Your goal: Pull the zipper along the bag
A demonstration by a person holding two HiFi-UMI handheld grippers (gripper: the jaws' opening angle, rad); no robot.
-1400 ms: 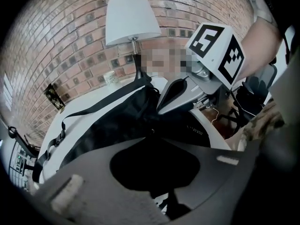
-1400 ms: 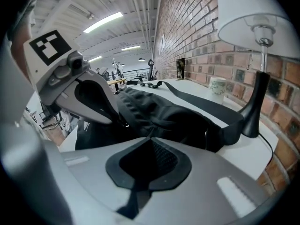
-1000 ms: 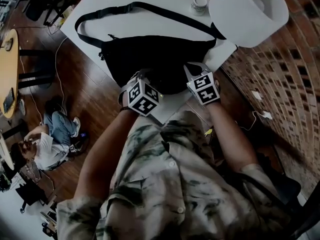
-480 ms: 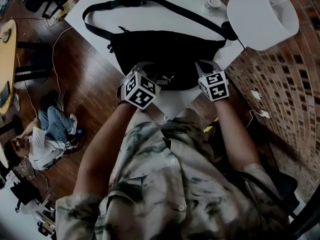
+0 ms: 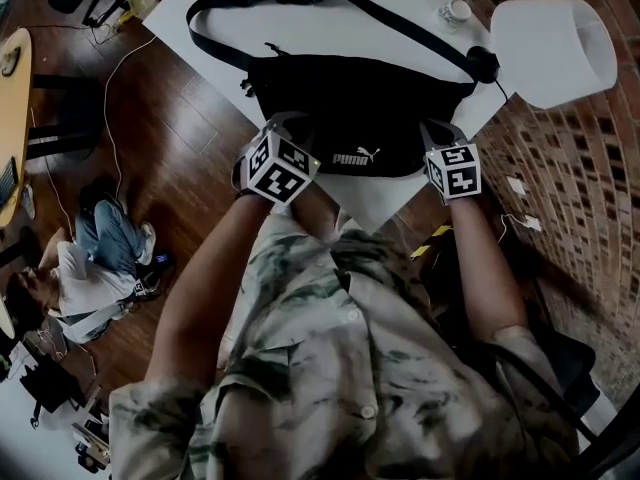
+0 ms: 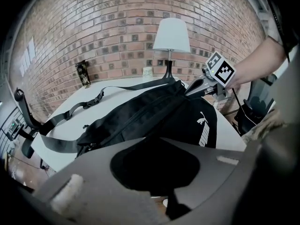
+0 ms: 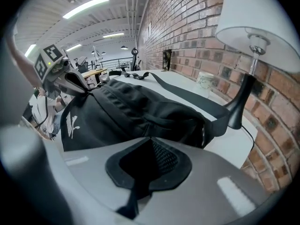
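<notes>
Both the left gripper (image 5: 292,128) and right gripper (image 5: 436,130) had jaws drawn together at the near hem of the waist bag (image 5: 370,93) across the table's (image 5: 372,196) near corner (apparently pinching fabric), so one was judged best used to anchor it taut while the other drew the zipper (image 7: 123,99) straight.

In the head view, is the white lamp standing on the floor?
No, the lamp stands on the white table, just past the black bag's right end.

A white lamp (image 5: 553,50) and small cup (image 5: 456,12) stand on the white table (image 5: 330,30) beside a brick wall (image 5: 585,178).
</notes>
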